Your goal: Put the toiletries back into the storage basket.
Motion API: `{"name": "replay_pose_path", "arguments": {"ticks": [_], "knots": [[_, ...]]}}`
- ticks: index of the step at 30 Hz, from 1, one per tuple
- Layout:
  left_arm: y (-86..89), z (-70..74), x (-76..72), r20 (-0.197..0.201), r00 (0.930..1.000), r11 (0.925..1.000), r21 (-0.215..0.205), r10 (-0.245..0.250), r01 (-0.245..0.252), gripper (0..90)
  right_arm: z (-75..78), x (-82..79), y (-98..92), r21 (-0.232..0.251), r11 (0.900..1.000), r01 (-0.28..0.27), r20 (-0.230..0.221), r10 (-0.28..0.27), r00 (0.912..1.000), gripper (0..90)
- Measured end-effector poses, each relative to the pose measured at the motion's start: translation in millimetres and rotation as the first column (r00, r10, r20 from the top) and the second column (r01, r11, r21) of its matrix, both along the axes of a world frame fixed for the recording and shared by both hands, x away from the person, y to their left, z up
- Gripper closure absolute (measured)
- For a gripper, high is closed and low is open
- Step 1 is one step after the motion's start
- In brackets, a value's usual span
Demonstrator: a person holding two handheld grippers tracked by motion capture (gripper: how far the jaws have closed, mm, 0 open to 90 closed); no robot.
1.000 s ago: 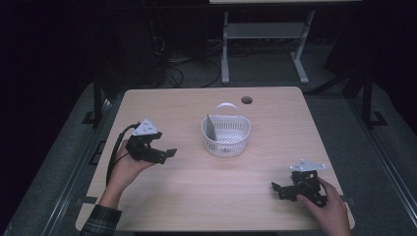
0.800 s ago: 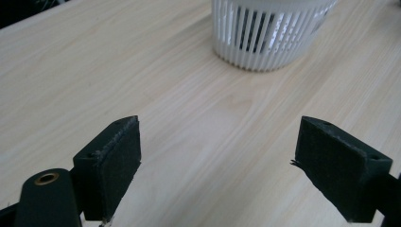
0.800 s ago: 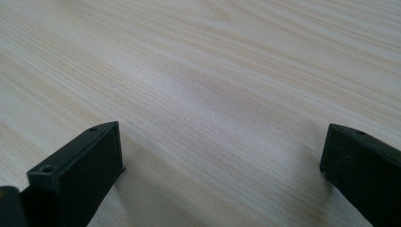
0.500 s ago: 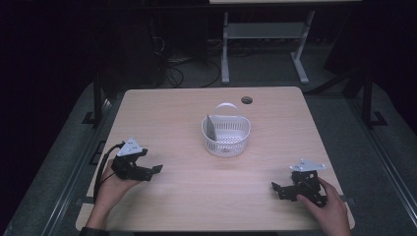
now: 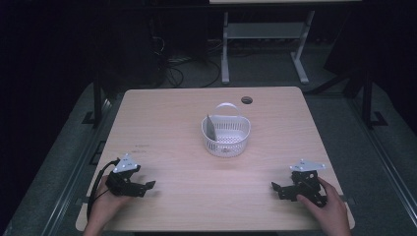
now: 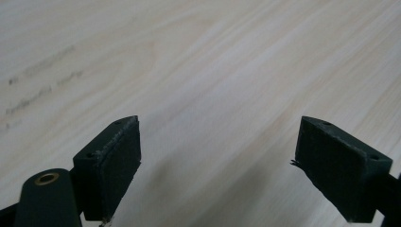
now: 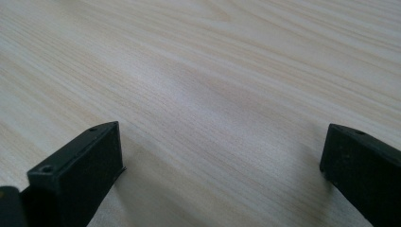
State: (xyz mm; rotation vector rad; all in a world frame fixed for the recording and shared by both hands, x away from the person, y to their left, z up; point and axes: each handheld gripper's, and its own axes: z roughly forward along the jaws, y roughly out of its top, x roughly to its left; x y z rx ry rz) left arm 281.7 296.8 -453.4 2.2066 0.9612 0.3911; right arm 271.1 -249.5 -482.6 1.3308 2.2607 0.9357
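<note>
At the near edge of the table [image 5: 187,118], both grippers lay low on the bare wood, each in a hand, and both were released: the left gripper view showed its two black pads spread wide with nothing but pale grain between them, and the right gripper view showed the same. The change lay on the left side. A second before, the left gripper [image 5: 147,186] had been up nearer the middle of the table, level with the white basket [image 5: 225,135]; half a second later it had dropped back toward the person, and now it sat close to the front left corner, its cable looping behind the hand. The right gripper [image 5: 276,187] had not shifted over that time and sat near the front right corner. The basket stood where it had been, upright at the centre of the table toward the far side, well apart from both grippers, with its handle raised and a flat grey piece leaning inside against its left wall. My reading is that the left hand had pulled away from the basket and come to rest, so the work around it looked finished or paused rather than about to begin. As for writing, some faint grey marks showed on the wood [image 6: 42,78] in the left gripper view, too blurred to read; no brand or label could be made out anywhere
</note>
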Motion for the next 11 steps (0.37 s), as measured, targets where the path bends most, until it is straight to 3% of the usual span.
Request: {"name": "replay_pose_path", "arguments": {"ticks": [3,11], "knots": [[2.8,-7.4,-6.1,-0.003,0.9999,0.9989,0.046,0.011,-0.01,14.2,-0.1,0.0,0.0,0.0,1.0,-0.001,0.001,0.001,1.0,0.0],[3.8,-14.9,-7.7,-0.016,0.9999,0.9995,0.03,0.005,-0.004,13.4,-0.1,0.0,0.0,0.001,1.0,-0.001,0.001,0.001,1.0,0.0]]}}
